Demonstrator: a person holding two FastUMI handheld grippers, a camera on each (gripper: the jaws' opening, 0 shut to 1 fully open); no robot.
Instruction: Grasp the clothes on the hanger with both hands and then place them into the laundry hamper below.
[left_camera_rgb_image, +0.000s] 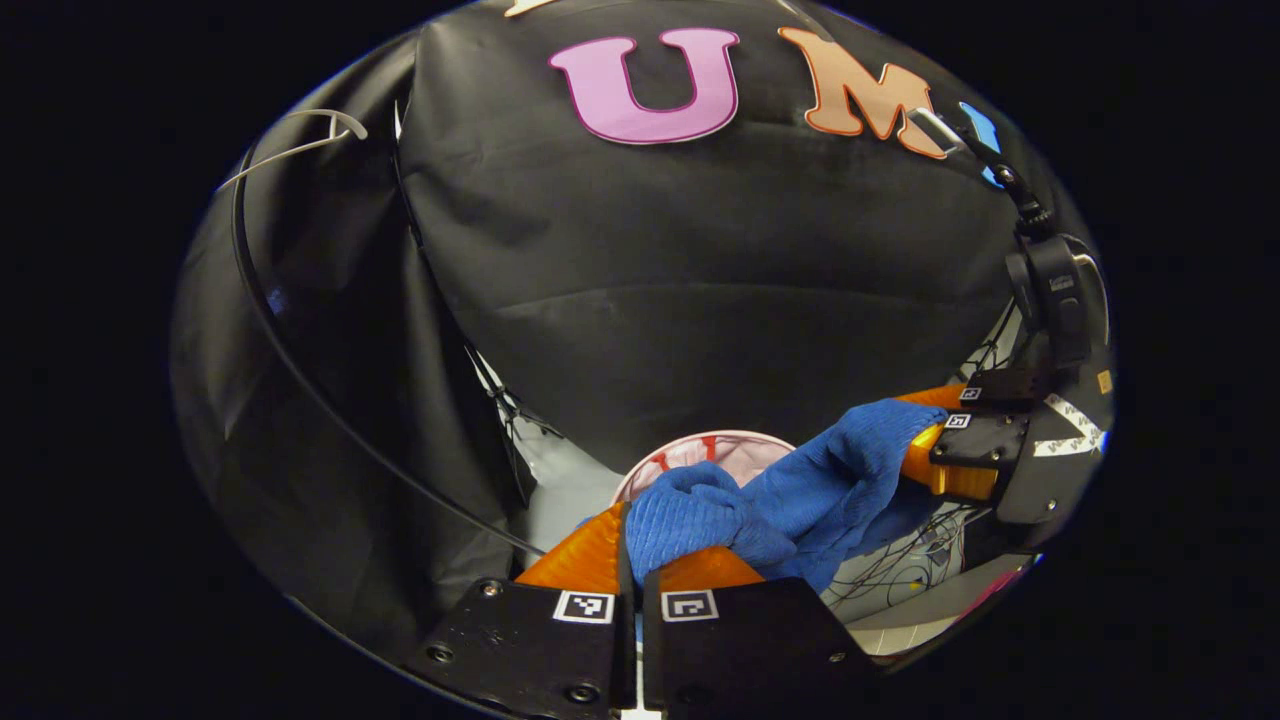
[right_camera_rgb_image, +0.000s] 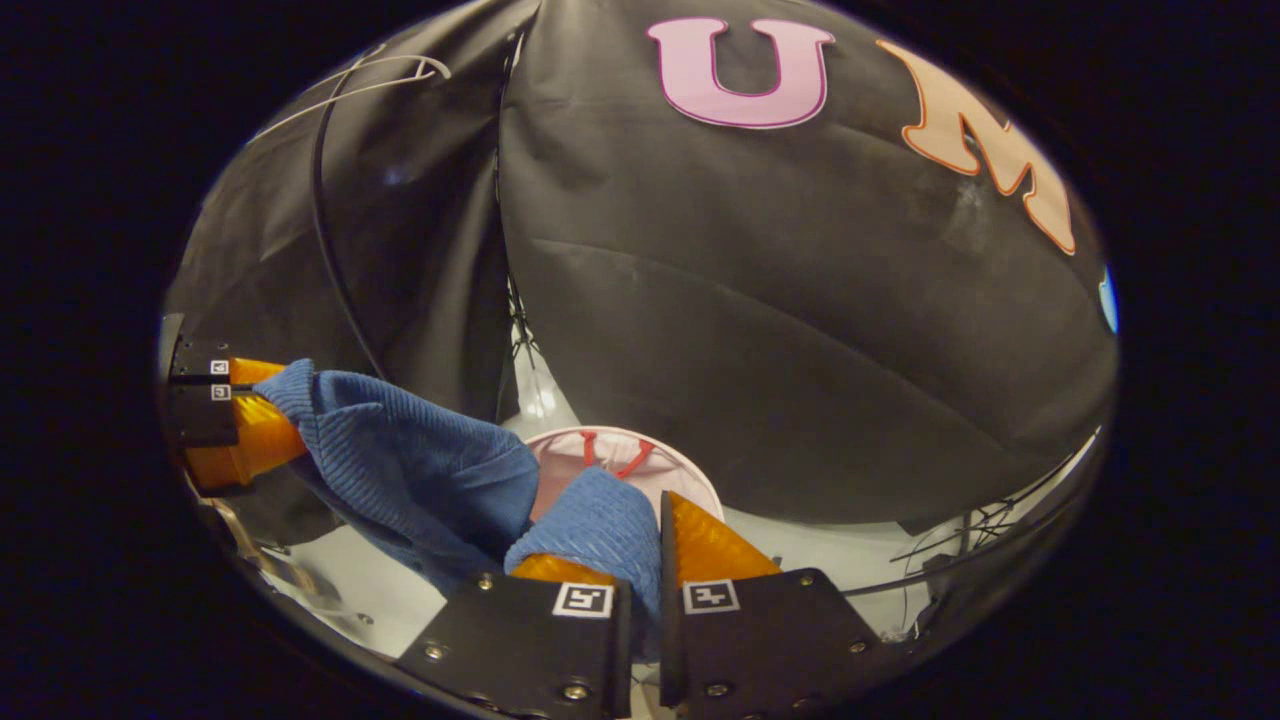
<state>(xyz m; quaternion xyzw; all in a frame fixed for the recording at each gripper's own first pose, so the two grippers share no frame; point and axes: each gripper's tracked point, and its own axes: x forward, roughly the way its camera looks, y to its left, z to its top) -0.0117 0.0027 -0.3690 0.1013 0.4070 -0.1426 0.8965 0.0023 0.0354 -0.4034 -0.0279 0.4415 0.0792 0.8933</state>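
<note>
A blue ribbed garment (left_camera_rgb_image: 800, 490) hangs stretched between my two grippers, above a round pale pink laundry hamper (left_camera_rgb_image: 700, 452) on the floor. My left gripper (left_camera_rgb_image: 640, 540) is shut on one bunched end of the cloth. In the left gripper view, my right gripper (left_camera_rgb_image: 925, 430) at the right is shut on the other end. In the right gripper view, the right gripper (right_camera_rgb_image: 635, 540) clamps a fold of the garment (right_camera_rgb_image: 420, 470), the left gripper (right_camera_rgb_image: 275, 410) holds it at the far left, and the hamper (right_camera_rgb_image: 640, 460) lies below and beyond the cloth.
A bare white hanger (left_camera_rgb_image: 300, 140) hangs high at the left on a black curved rail (left_camera_rgb_image: 270, 340); it is also seen in the right gripper view (right_camera_rgb_image: 380, 75). Cables (left_camera_rgb_image: 900, 570) lie on the white floor at the right. The black cloth wall stands close behind the hamper.
</note>
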